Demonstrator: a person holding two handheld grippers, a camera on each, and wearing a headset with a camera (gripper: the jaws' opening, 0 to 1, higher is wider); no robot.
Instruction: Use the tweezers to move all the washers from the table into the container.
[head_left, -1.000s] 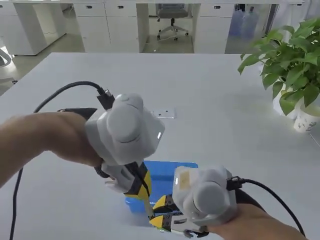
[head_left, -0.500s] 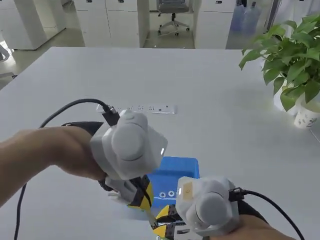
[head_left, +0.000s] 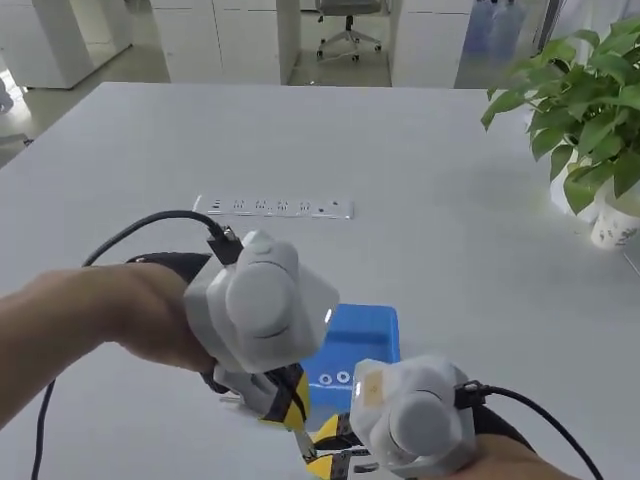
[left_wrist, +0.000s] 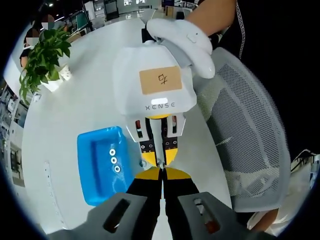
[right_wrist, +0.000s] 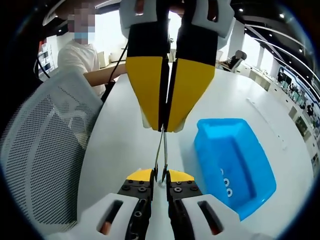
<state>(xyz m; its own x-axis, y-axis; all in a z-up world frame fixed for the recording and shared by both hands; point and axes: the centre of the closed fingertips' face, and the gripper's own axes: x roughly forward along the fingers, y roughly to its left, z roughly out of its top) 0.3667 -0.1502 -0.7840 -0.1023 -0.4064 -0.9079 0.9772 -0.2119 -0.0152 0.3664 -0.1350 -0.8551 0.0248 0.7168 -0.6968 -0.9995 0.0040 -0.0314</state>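
Note:
A blue container (head_left: 365, 330) sits on the white table (head_left: 420, 200) with three washers (head_left: 335, 378) inside it. My left gripper (head_left: 297, 420) and right gripper (head_left: 322, 452) face each other tip to tip at the container's near side. Thin metal tweezers (right_wrist: 162, 150) run between them. In the left gripper view my left gripper (left_wrist: 160, 172) is shut on the tweezers (left_wrist: 160, 161), beside the container (left_wrist: 97, 167) and washers (left_wrist: 114, 160). In the right gripper view my right gripper (right_wrist: 161, 176) is shut on the tweezers' other end, left of the container (right_wrist: 235, 160).
A white power strip (head_left: 272, 207) lies beyond the container. A potted plant (head_left: 590, 110) stands at the table's right edge. A mesh chair (left_wrist: 250, 125) is close behind the near table edge, and a seated person (right_wrist: 82, 55) is farther off.
The head camera has tilted, so the whole picture shifted. My left gripper now covers less of the container, and the three washers inside show. Both grippers stay shut on the tweezers.

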